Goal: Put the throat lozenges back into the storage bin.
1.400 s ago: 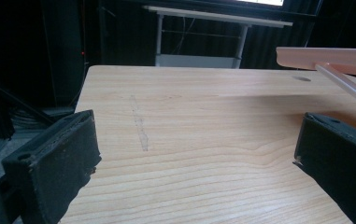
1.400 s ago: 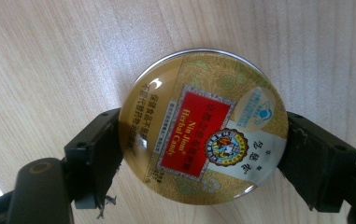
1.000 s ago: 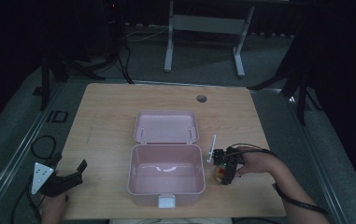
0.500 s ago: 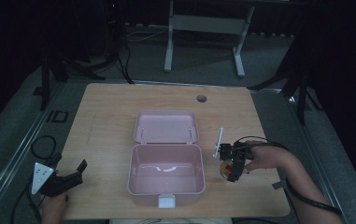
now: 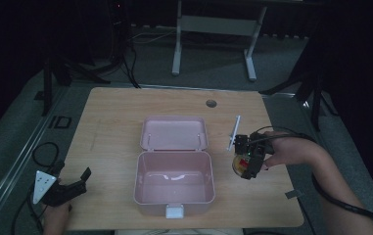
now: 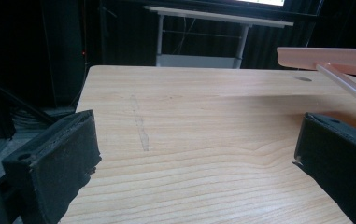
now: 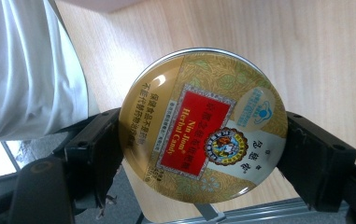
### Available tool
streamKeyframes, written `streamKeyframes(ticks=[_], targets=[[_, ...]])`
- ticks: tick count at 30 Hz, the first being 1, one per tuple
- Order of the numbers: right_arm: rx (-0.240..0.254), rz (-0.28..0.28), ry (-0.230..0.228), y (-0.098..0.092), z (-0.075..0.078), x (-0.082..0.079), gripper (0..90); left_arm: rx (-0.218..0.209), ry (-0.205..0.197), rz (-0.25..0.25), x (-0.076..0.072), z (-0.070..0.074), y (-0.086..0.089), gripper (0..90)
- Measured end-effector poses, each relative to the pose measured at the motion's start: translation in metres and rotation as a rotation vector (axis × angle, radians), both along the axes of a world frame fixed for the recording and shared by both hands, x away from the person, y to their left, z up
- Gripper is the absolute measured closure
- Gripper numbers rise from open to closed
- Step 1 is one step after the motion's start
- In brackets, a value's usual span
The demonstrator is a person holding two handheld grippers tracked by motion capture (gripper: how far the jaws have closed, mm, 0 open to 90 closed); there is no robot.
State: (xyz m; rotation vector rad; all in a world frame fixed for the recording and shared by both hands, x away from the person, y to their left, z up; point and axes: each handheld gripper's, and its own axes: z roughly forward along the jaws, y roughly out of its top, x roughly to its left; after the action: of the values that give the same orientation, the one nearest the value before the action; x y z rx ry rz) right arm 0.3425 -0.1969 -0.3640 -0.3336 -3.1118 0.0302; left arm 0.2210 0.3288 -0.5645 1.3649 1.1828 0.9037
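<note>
Where the frame runs right of centre, right gripper (image 5: 243,165): jaws clamped on round gold candy tin (image 7: 202,126). Left gripper (image 5: 71,188), lower left: jaws spread wide, holding nothing.

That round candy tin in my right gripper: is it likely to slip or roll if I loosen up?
Probably. The candy tin looks glossy and rigid, clamped only at its curved rim by the right gripper, so it may slide out. Being a flat disc, it could roll if it lands on edge.

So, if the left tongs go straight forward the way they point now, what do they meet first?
Probably nothing soon. The left tongs stand open over bare table, and the wood ahead looks free up to the far edge. The pink box sits off to the right of that line, though depth is hard to judge.
</note>
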Motion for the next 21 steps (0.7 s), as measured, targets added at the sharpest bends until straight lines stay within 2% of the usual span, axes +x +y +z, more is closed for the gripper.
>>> streamKeyframes(ticks=[5, 16, 21], targets=[[0.012, -0.004, -0.001, 0.01, 0.007, -0.001, 20.1, -0.001, 0.0, 0.0, 0.0, 0.0, 0.0, 0.4], [0.014, 0.05, 0.005, 0.044, 0.013, -0.005, 20.2, -0.001, 0.001, -0.001, 0.0, 0.0, 0.0, 0.4], [0.026, 0.095, 0.015, 0.065, 0.011, -0.006, 20.2, -0.003, 0.0, -0.001, 0.0, 0.0, 0.0, 0.4]])
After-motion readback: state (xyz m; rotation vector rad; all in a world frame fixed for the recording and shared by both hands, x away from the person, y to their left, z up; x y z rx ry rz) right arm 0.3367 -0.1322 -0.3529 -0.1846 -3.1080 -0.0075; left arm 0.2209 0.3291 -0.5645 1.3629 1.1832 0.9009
